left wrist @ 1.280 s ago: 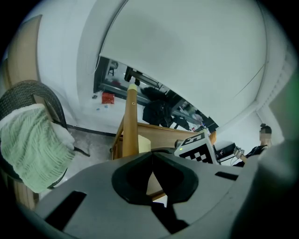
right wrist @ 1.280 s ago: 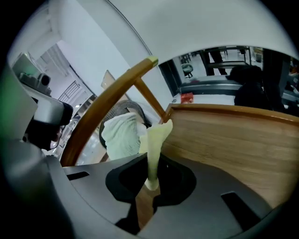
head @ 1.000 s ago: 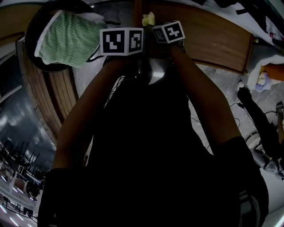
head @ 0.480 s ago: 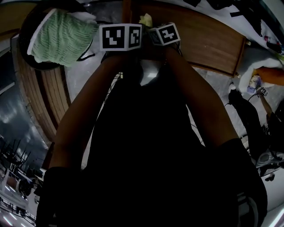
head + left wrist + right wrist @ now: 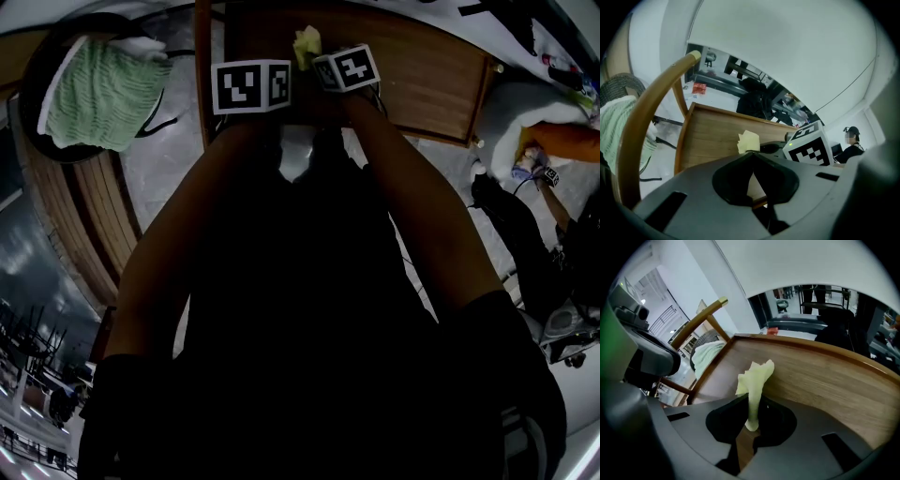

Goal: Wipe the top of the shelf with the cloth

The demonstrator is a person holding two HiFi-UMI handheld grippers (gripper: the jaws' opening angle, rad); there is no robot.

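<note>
Gripping the cloth (image 5: 754,376), the right gripper (image 5: 751,401) has both jaws clamped on its lower end. The rest of the fabric stands upright out of the jaw tips. The left gripper (image 5: 751,157) has its jaws closed together with nothing between them; only a thin sliver of wood shows behind them.

Both grippers are over the near edge of the shelf top (image 5: 825,376), close side by side. The right gripper's marker cube (image 5: 810,146) sits just off the left gripper's jaws. The cloth rises above that same edge; whether its lower tip touches the board cannot be told.

In the head view the person's dark-sleeved arms (image 5: 441,234) and torso fill most of the frame. The two marker cubes cover the jaws there, so only the tip of the cloth shows beyond them.

A curved wooden rail (image 5: 647,103) rises off the left side of the shelf top. A ribbed green towel (image 5: 94,94) lies in a dark round holder (image 5: 42,70) beyond that side. A seated person (image 5: 851,145) is in the background past the right end.

The cloth is pale yellow, thin and crumpled, narrow where pinched and flaring to a ragged, folded top. The shelf top is bare, brown, straight-grained wood with a raised lip.
</note>
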